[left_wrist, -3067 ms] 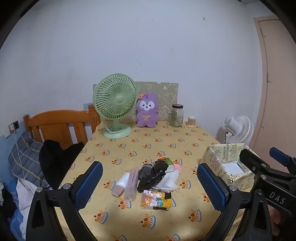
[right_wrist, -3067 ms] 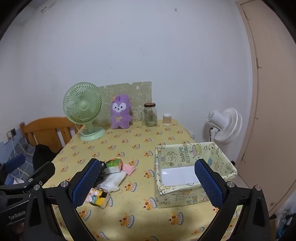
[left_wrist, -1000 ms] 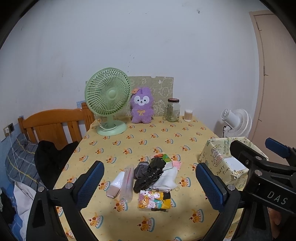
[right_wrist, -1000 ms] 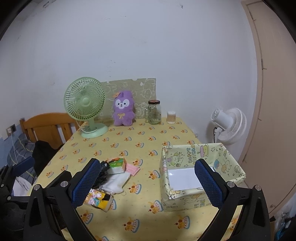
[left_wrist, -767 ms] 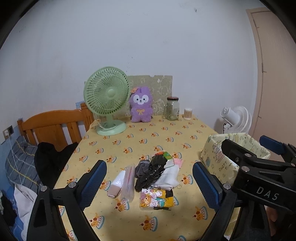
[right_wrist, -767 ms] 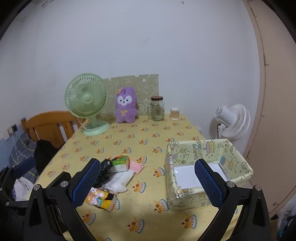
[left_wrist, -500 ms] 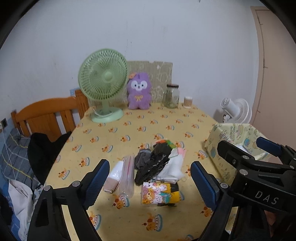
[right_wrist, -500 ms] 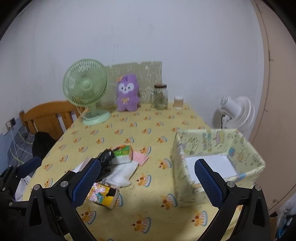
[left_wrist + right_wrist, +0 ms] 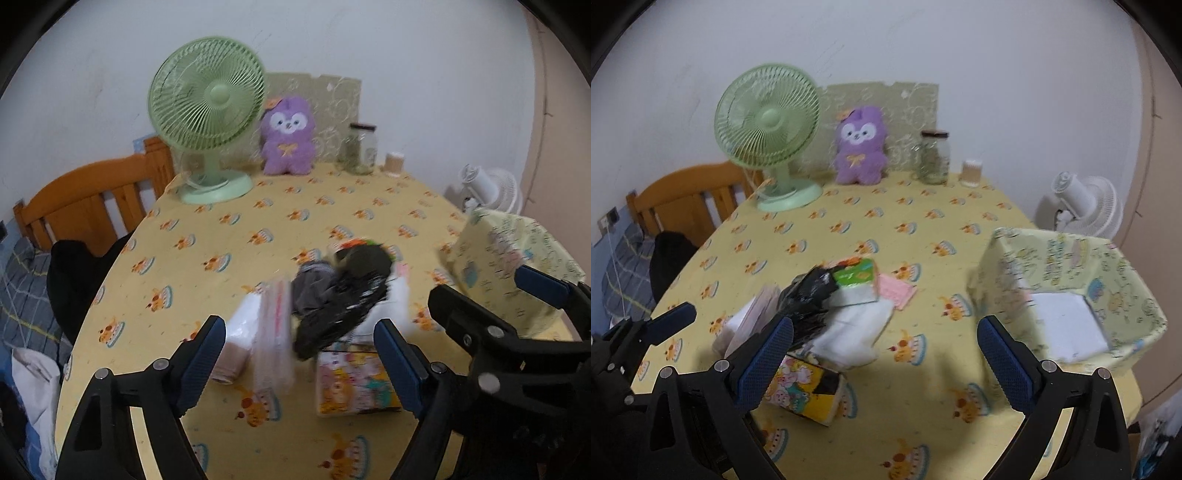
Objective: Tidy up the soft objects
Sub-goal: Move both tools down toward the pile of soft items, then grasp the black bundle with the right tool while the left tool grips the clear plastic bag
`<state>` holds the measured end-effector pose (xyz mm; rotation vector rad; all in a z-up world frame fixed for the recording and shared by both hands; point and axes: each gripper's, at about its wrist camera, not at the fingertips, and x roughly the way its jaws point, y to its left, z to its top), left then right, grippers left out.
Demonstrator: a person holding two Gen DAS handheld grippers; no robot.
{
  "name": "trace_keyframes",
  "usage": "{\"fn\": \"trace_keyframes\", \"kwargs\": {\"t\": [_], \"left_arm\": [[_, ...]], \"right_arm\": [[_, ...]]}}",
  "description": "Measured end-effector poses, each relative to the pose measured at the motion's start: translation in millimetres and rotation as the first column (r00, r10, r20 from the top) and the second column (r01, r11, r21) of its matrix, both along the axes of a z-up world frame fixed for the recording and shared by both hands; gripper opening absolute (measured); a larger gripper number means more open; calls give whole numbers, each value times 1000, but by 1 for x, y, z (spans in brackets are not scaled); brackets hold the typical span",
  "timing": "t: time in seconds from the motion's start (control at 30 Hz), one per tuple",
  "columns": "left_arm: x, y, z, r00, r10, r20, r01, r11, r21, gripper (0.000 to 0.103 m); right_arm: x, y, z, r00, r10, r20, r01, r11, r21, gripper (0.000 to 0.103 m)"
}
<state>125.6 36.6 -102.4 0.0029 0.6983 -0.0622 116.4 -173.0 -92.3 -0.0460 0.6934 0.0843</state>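
Soft objects [image 9: 332,306] lie heaped near the middle of the counter [image 9: 229,251], a cartoon-print pack [image 9: 803,387] nearest. Left tool [image 9: 299,354] hangs over the pile, jaws closing, nothing gripped. Right tool [image 9: 882,354] stands wide and empty. Patterned fabric box [image 9: 1067,291] sits right of the heap.

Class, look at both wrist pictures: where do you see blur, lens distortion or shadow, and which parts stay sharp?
Left wrist view: the pile is smeared by motion blur, the left gripper stays sharp, and black fisheye corners bend the table edge. Right wrist view: the box and fan are softly blurred, and a shadow falls under the right gripper.
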Motion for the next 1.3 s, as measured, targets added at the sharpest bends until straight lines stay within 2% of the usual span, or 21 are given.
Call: {"fn": "trace_keyframes", "kwargs": {"t": [0.1,0.27,0.4,0.47,0.53,0.57,0.6,0.67,0.77,0.87,0.97,1.1,1.17,1.3], "left_arm": [[6,7,-10,1000,16,-27,-16,1000,-8,84],[18,15,-20,998,19,-67,-20,1000,-9,77],[22,22,-24,997,15,-78,-17,1000,-16,74],[25,22,-27,995,7,-96,-8,1000,-10,68],[28,22,-31,994,-2,-109,1,1000,-6,63],[30,21,-34,993,-4,-118,4,1000,-4,59],[32,21,-37,992,-6,-128,5,1000,-8,57],[35,20,-42,989,-6,-149,3,1000,-19,41],[36,22,-43,989,-10,-149,5,999,-34,35],[38,22,-44,986,-23,-163,14,998,-56,31],[35,20,-45,987,-17,-163,8,998,-61,24],[30,17,-37,991,5,-134,-10,999,-35,19],[24,13,-28,995,12,-103,-14,1000,-25,20],[17,3,-17,994,-1,-105,-4,999,-54,20]], "right_arm": [[7,8,-10,1000,13,-29,-12,1000,14,101],[22,21,-23,996,27,-82,-27,1000,1,101],[30,28,-30,993,45,-105,-41,998,42,101],[35,34,-35,992,53,-118,-49,998,42,101],[40,42,-38,990,65,-127,-62,998,24,89],[42,45,-40,988,73,-134,-72,997,13,80],[46,51,-42,985,84,-151,-86,996,-8,78],[50,56,-45,984,98,-151,-102,995,-18,76],[54,61,-47,982,116,-147,-120,993,-18,63],[57,62,-51,981,127,-147,-127,992,12,60],[58,60,-53,979,140,-151,-135,990,41,50],[53,58,-50,977,150,-149,-145,988,44,43],[48,56,-46,977,156,-143,-150,987,50,43],[43,46,-37,977,157,-144,-146,986,86,43]]}}
